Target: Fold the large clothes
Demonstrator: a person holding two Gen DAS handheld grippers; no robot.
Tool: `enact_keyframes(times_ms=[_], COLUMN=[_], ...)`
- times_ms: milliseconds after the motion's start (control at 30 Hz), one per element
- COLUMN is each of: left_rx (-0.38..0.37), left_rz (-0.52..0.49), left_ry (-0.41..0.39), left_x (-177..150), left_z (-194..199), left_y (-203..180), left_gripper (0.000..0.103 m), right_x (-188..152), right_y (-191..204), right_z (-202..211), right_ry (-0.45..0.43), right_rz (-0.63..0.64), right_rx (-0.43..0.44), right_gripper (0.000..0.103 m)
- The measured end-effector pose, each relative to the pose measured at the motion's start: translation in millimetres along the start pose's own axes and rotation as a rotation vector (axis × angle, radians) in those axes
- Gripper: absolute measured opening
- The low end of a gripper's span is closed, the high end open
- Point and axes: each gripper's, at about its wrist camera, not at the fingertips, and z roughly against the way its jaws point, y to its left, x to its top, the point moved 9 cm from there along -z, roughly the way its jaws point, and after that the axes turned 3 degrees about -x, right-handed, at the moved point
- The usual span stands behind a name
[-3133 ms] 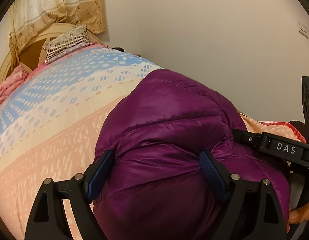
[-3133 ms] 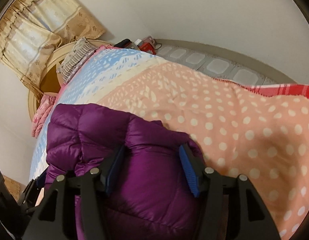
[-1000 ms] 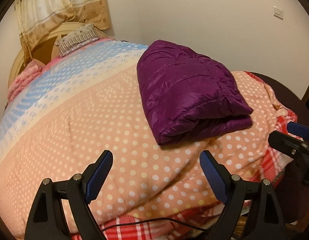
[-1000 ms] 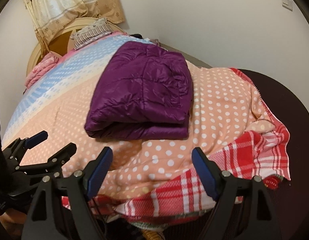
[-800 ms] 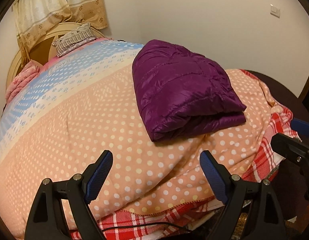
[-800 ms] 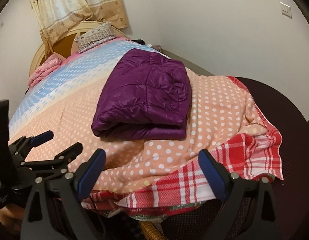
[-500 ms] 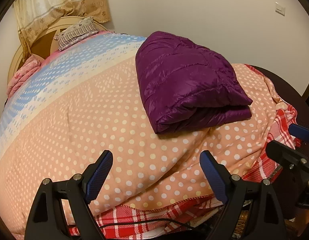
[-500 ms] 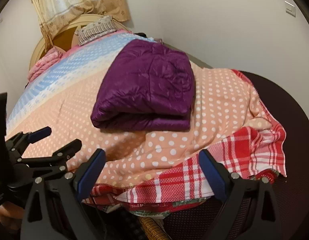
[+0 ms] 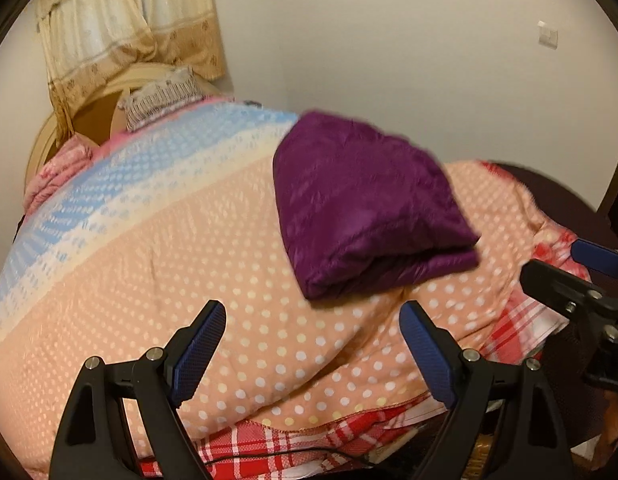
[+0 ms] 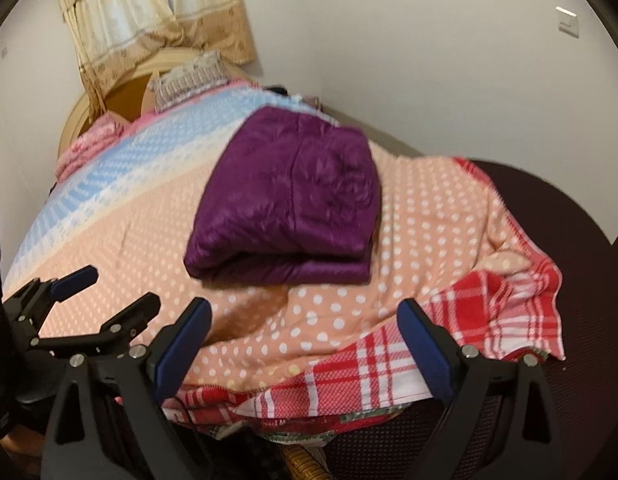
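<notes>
While both tools are hanging clear of the bedding, the left gripper (image 9: 312, 344) is showing its blue pads (image 9: 199, 344) spread wide with only bedspread visible in the gap, and the right gripper (image 10: 305, 340) is standing equally spread, pinching nothing. Beneath them a red plaid blanket (image 10: 449, 344) is draping over the near edge of the bed. Just beyond, the purple down jacket (image 9: 365, 204) is lying on the peach polka-dot bedspread (image 9: 169, 264) as a compact rectangular bundle, its doubled edge facing the grippers and its layers sitting roughly flush. Judging by that shape, the folding step is finishing and the hands are standing off; the next move is probably calling only for a check that the puffy layers are not springing open, or for a fresh garment. No container is appearing in either view, so nothing is being stored. Farther off, a striped pillow (image 10: 189, 76) is resting against the headboard (image 9: 49, 136), with curtains (image 9: 121, 28) hanging behind.
</notes>
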Motion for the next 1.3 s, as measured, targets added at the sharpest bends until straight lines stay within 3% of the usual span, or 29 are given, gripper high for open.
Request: enact_keyframes(times_ms=[233, 500, 933, 1300], left_rx=[0.038, 0.037, 0.047, 0.063], left_rz=[-0.032, 0.006, -0.004, -0.017], left_ry=[-0.197, -0.351, -0.437, -0.456], left_x=[34, 66, 85, 87], left_z=[61, 110, 138, 145], left_y=[0, 12, 10, 8], left_gripper=[0.089, 0.089, 0.090, 0.090], right_x=[31, 59, 81, 85], right_y=[-2, -4, -23, -30], right_z=[47, 100, 139, 148], right_ry=[-0.166, -0.354, -0.509, -0.546], right_rz=[-0.002, -0.022, -0.066, -0.076], right_rx=[-0.030, -0.034, -0.062, -0.079], right_gripper=[0.101, 0.103, 0.103, 0.103])
